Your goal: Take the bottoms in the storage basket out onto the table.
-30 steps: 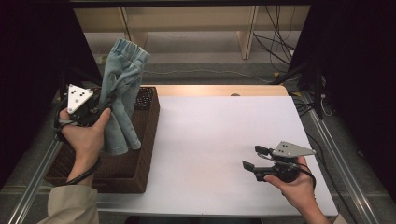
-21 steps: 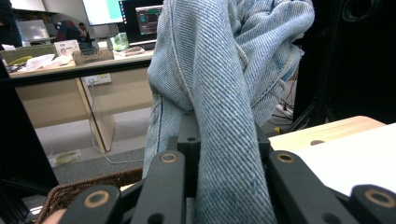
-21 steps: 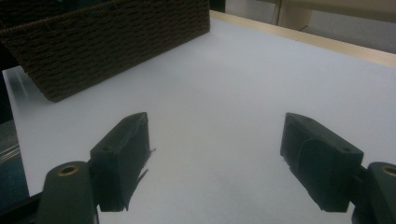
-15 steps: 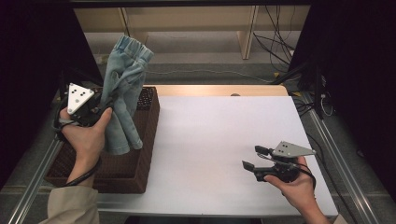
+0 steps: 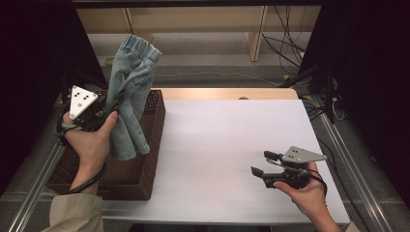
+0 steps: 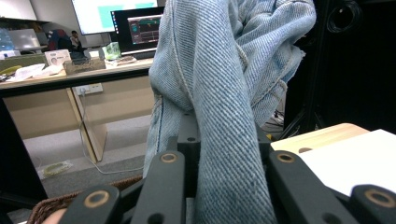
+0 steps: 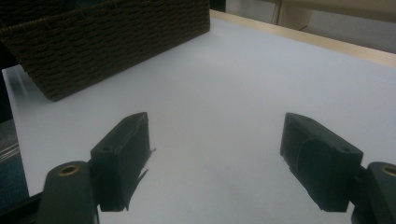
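Little has moved since the earlier frames: the left gripper (image 5: 112, 107) still holds the jeans (image 5: 129, 92) up over the basket (image 5: 150, 159), its jaws clamped on a twisted fold of denim, the waistband topmost and the legs hanging down toward the basket's inside. The basket sits at the table's (image 5: 227, 140) left edge, its contents hidden behind the jeans and the hand. Near the table's front right corner, the right gripper (image 5: 264, 163) hovers, jaws wide apart and holding nothing, well clear of the basket.
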`<move>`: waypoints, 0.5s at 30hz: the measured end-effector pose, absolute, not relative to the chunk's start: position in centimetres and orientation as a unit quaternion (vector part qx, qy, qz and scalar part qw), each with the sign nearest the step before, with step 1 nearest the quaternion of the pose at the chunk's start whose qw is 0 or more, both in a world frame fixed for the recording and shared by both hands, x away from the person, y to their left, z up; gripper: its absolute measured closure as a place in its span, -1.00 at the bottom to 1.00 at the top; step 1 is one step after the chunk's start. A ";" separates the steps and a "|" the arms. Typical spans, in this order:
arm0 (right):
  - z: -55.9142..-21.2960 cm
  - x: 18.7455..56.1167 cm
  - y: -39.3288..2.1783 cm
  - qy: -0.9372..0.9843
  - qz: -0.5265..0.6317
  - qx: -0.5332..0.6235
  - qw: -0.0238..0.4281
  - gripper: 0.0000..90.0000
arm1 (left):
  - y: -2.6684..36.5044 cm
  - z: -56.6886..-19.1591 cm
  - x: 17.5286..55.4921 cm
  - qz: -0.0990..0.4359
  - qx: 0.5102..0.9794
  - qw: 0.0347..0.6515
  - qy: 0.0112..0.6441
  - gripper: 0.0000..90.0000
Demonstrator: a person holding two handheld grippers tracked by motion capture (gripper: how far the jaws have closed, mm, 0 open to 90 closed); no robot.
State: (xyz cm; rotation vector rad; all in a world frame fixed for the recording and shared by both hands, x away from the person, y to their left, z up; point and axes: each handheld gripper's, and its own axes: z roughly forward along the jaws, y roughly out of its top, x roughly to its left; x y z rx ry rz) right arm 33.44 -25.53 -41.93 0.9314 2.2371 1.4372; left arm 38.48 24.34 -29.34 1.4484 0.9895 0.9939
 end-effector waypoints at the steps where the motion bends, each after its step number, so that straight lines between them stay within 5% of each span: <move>1: -41.9 33.4 -25.5 0.784 0.503 0.326 0.161 -0.44 | 24.3 -29.3 38.4 0.417 0.607 0.534 0.415 0.67; 15: -41.9 33.4 -25.5 0.783 0.504 0.327 0.160 -0.44 | 23.8 -28.8 38.0 0.413 0.606 0.546 0.405 0.67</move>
